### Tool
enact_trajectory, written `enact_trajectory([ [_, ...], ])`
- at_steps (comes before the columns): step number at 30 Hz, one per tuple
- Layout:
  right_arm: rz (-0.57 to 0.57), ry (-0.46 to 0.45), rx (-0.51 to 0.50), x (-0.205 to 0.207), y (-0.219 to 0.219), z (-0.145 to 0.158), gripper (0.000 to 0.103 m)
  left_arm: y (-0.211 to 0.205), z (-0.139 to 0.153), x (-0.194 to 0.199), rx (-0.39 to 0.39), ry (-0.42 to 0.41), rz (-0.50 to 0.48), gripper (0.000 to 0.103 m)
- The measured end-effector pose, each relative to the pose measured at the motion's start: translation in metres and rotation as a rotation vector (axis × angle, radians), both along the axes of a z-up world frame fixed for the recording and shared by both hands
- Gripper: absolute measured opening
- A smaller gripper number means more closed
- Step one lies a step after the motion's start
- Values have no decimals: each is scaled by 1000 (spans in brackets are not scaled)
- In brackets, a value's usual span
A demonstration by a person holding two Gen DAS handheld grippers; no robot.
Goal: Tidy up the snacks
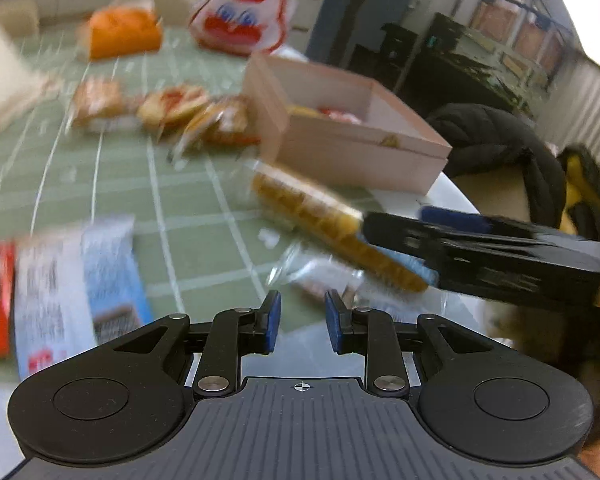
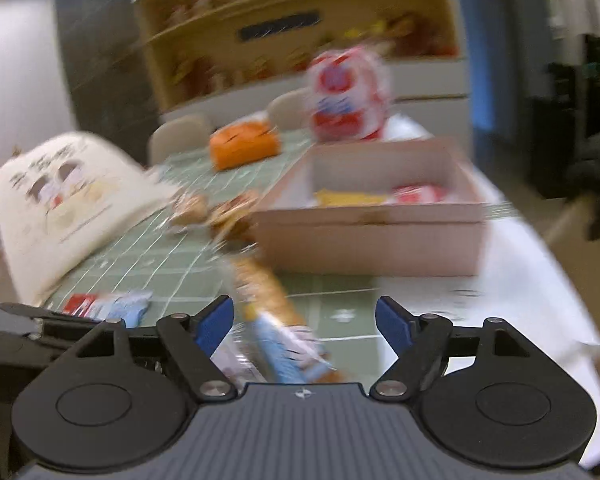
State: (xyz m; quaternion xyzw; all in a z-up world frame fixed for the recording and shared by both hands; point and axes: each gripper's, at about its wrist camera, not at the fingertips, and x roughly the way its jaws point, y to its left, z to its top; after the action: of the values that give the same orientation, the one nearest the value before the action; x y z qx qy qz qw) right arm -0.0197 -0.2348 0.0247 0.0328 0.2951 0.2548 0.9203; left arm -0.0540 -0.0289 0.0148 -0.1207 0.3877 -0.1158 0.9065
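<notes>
Snacks are the business: a long cracker pack lies between the right gripper's spread jaws (unpinched, apparently just let go), short of the pink box. The left gripper stands part-open, empty.

In the left wrist view the box stands right of centre on the mat, with packets inside it. Left of the box lie small packets in a row. Behind them, at upper centre, sit a bag and a pack to its left. A long packet lies before the box, at centre right. A flat packet lies at lower left. In the right wrist view a large bag stands at the left edge.
</notes>
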Motion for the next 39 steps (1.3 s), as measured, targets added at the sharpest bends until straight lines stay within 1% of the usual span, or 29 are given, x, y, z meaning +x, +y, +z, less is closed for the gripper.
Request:
enact_trajectory([
  [1,7,32,-17,6,7,-4,72,4,-2,-2,-20,7,13,27],
  [2,27,87,-22,12,13,-8,53,11,-2,-6,-39,6,30,27],
  [3,38,116,-16,11,17,-11,50,17,-2,-10,-52,5,51,27],
  [4,65,124,2,7,20,-12,49,22,-2,-12,-64,4,67,27],
  [7,155,187,53,-5,23,-13,37,31,-1,-11,-89,4,98,27],
  [9,151,185,57,-17,22,-14,37,30,0,-8,-80,1,101,28],
  [11,129,172,47,-27,19,-14,36,23,0,-5,-47,-12,83,28],
  [14,89,146,34,-40,8,-14,36,5,0,-4,47,-59,38,28],
  [17,31,107,7,-57,-1,-15,35,-8,1,-4,101,-88,6,28],
  [20,-45,67,-20,-71,-13,-17,36,-16,5,-3,114,-105,-9,28],
  [24,-125,49,-39,-79,-23,-17,36,-32,6,-4,170,-136,-49,28],
  [26,-141,50,-38,-78,-25,-19,36,-42,4,-6,219,-139,-85,29],
  [28,-146,43,-38,-78,-26,-20,37,-49,2,-11,293,-169,-103,31],
  [29,-149,37,-44,-79,-24,-21,39,-50,1,-13,318,-176,-104,33],
  [30,-153,29,-56,-80,-23,-21,41,-49,0,-16,337,-183,-99,34],
  [32,-161,10,-83,-83,-19,-22,50,-44,-1,-19,370,-188,-80,34],
  [33,-163,-2,-99,-84,-17,-24,52,-40,-1,-20,375,-186,-69,34],
  [35,-162,-22,-123,-88,-12,-26,63,-30,0,-18,342,-176,-54,34],
  [38,-161,-47,-147,-92,-5,-29,72,-23,2,-14,293,-158,-48,33],
  [39,-160,-57,-162,-94,-2,-30,74,-23,2,-12,287,-157,-51,33],
])
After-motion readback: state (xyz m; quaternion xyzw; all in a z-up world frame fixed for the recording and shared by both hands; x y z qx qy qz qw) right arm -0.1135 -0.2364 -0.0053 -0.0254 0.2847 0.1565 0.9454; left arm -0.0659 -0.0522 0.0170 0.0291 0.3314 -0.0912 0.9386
